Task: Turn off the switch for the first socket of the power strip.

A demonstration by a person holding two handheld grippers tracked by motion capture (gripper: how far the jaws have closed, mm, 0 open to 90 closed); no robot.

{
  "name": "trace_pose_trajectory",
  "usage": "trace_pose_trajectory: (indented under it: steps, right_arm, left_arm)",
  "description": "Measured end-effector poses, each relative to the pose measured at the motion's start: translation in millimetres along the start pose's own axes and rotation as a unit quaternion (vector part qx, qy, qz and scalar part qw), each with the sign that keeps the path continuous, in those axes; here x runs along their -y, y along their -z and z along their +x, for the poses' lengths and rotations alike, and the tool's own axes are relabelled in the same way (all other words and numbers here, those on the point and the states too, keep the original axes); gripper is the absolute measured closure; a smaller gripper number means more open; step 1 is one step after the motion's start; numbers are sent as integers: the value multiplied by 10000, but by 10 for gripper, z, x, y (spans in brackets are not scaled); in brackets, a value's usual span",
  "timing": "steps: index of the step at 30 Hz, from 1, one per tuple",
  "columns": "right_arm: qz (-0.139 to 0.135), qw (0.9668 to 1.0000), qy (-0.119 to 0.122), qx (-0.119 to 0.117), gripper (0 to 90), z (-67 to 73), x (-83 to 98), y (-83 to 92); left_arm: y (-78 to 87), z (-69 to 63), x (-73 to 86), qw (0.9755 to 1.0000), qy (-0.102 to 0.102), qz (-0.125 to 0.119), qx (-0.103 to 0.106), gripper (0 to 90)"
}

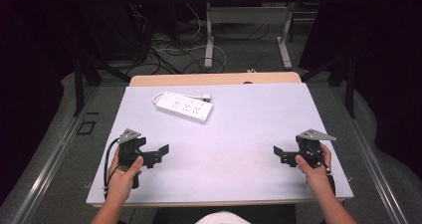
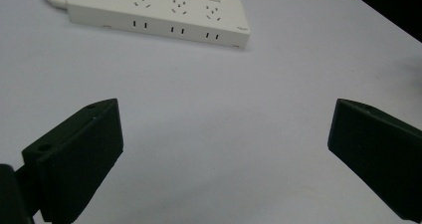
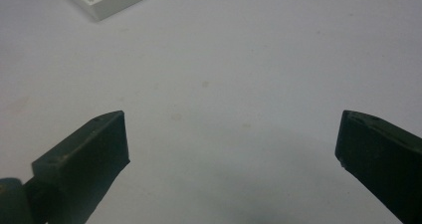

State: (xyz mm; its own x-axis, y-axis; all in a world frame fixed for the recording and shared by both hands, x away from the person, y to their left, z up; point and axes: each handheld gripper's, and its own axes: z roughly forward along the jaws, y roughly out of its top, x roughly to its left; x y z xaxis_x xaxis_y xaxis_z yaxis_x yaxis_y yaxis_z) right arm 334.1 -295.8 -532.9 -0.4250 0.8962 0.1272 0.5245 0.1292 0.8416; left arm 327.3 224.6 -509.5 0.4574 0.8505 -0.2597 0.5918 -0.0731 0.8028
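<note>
- Left tool point(image 1: 158, 153): blocky matte-black jaws spread wide, empty.
- Right tool point(image 1: 279, 153): the same, agape and empty.
- Strip point(image 1: 183, 106): long white plastic slab, flat on the smooth pale tabletop point(image 1: 239, 134), far-left, well apart from both.

White power strip point(image 1: 183, 106) on pale grey table point(image 1: 239, 134); black left gripper point(image 1: 158, 153), black right gripper point(image 1: 279, 153).

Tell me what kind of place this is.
Probably a lab or recording workspace: a white table holding just a power strip, dark curtains around it, and loose cables on the floor behind.
</note>
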Motion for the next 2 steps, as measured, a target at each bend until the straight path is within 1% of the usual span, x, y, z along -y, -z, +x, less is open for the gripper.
trace_pose_trajectory:
  steps: [1,2]
  right_arm:
    - [4,10000,-7,-8,0,0,1,-1]
    - [10,10000,11,1,0,-4,3,-5]
  left_arm:
    - [6,22,12,10000,-9,49,-1,8]
    - [1,38,26,10000,15,37,-7,8]
